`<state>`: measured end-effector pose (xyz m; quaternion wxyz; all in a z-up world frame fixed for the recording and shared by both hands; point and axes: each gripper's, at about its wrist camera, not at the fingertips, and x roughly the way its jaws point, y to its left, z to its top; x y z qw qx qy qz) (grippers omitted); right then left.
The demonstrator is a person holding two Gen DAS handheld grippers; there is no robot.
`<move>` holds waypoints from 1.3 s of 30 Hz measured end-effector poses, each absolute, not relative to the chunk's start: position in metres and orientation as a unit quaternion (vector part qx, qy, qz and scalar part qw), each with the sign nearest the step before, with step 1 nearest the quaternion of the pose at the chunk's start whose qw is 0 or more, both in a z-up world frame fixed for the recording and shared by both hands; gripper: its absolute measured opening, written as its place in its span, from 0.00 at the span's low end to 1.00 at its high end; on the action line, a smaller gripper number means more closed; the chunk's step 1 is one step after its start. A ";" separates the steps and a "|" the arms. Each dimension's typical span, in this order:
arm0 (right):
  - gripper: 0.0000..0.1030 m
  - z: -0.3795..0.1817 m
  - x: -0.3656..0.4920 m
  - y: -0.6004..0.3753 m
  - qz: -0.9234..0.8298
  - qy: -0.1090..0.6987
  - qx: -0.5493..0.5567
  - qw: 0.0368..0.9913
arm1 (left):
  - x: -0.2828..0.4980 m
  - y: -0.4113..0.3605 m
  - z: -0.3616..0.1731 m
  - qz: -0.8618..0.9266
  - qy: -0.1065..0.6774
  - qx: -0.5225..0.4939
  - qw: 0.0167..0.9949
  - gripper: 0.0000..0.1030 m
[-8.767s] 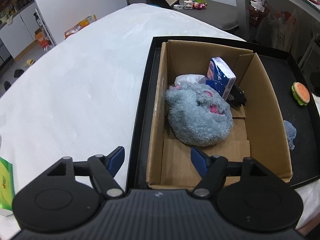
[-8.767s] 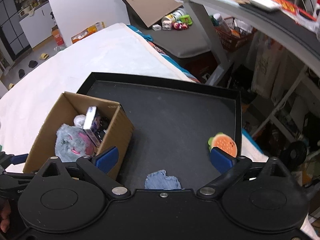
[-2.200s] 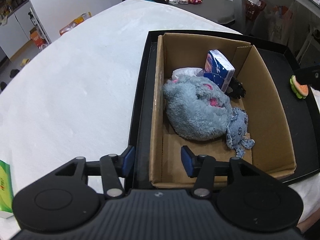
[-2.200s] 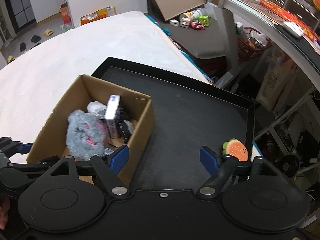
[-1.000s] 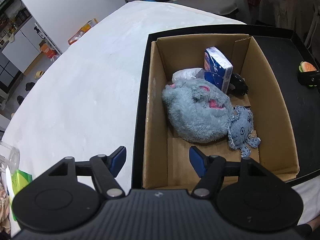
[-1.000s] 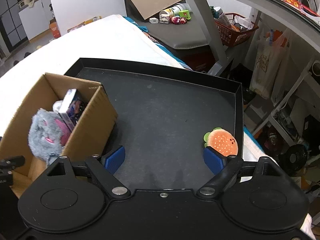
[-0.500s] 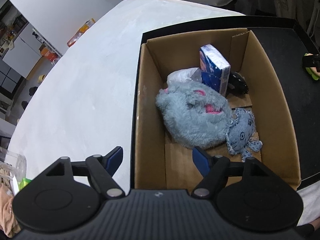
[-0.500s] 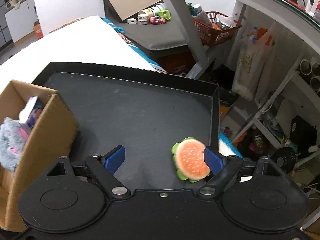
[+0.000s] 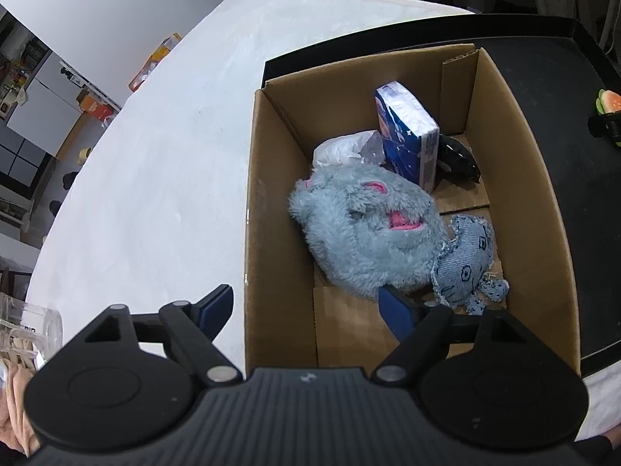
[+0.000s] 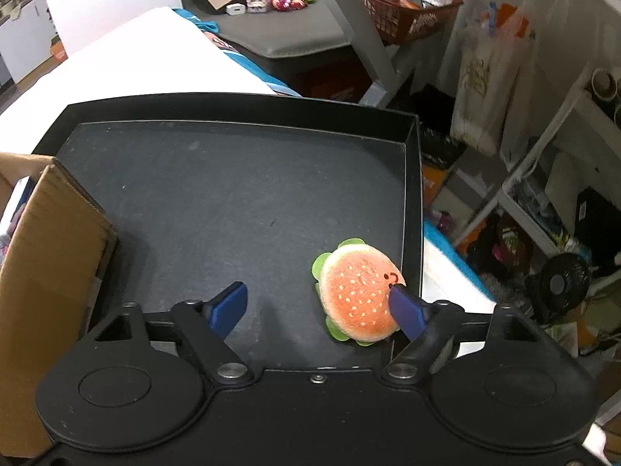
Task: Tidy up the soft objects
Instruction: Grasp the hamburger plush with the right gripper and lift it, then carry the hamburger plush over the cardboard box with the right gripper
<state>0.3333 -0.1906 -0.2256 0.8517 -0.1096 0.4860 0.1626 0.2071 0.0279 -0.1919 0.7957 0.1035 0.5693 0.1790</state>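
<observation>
The burger plush (image 10: 359,293) lies on the black tray (image 10: 233,194) close to its rim at 3 o'clock, so a lopsided close could shove it against that wall or pinch only the bun's edge and let it slip out on the way to the cardboard box (image 9: 535,209). The right gripper (image 10: 320,306) is spread wide and holds nothing; its right finger seems to touch the plush, though the angle is poor. The left gripper (image 9: 308,303) is also spread, straddling the box's wall at 9 o'clock.
</observation>
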 end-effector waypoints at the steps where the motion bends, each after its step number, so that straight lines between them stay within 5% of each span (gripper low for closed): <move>1: 0.72 -0.226 0.334 -0.191 0.164 0.487 -0.109 0.851 | 0.207 0.028 -0.192 0.180 0.569 0.105 0.795 0.80; 10: 0.36 -0.230 0.331 -0.193 0.147 0.486 -0.141 0.850 | 0.205 0.028 -0.183 0.174 0.561 0.118 0.801 0.81; 15: 0.35 -0.231 0.331 -0.193 0.144 0.489 -0.149 0.847 | 0.205 0.035 -0.170 0.169 0.544 0.127 0.812 0.81; 18: 0.50 -0.231 0.334 -0.191 0.139 0.489 -0.154 0.847 | 0.205 0.039 -0.168 0.169 0.543 0.118 0.814 0.81; 20: 0.51 -0.234 0.336 -0.192 0.140 0.495 -0.151 0.844 | 0.204 0.038 -0.169 0.166 0.543 0.123 0.814 0.81; 25: 0.31 -0.232 0.332 -0.196 0.135 0.491 -0.160 0.845 | 0.201 0.037 -0.170 0.159 0.542 0.126 0.816 0.81; 39: 0.22 -0.204 0.321 -0.217 0.155 0.509 -0.067 0.844 | 0.193 0.051 -0.165 0.154 0.533 0.112 0.824 0.81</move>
